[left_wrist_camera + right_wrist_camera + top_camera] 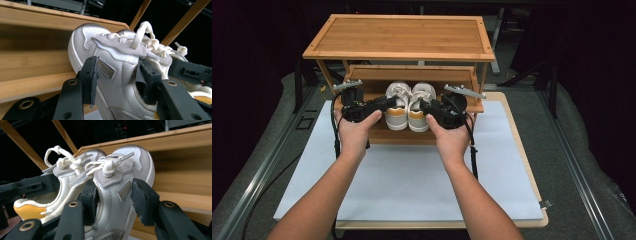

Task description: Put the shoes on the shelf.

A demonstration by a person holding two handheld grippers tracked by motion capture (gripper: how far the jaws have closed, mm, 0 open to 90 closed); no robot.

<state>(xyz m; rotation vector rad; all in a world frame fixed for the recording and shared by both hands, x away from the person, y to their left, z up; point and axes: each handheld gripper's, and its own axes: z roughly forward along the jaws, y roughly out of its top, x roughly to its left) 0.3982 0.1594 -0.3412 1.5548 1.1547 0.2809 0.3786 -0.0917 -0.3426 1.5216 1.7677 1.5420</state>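
- Shoes first: I have a white pair side by side, the left shoe (397, 111) and the right shoe (420, 111), just at the front edge of the lower shelf (362, 75) of the wooden rack (399, 37), toes pointing in toward the rack's back.
- My left gripper (384, 103) is clamped on the outer side of the left shoe; in the left gripper view one pad sits on the side panel by the little metal tag (106, 68) and the other is tucked inside the collar.
- My right gripper (426, 106) is clenched the same way on the right shoe (120, 185), one pad in the opening, one outside.
- I can't tell whether the soles rest on the shelf or hang just clear of it, so I treat them as carried.
- To do this well, I'd keep both hands level and moving together, so the pair stays touching and square to the rack.
- Laces (75, 162) are loose on top; I'd keep them clear of the shelf above.
- Grip is on soft collar, so I'd avoid twisting, or a heel (28, 211) could sag.
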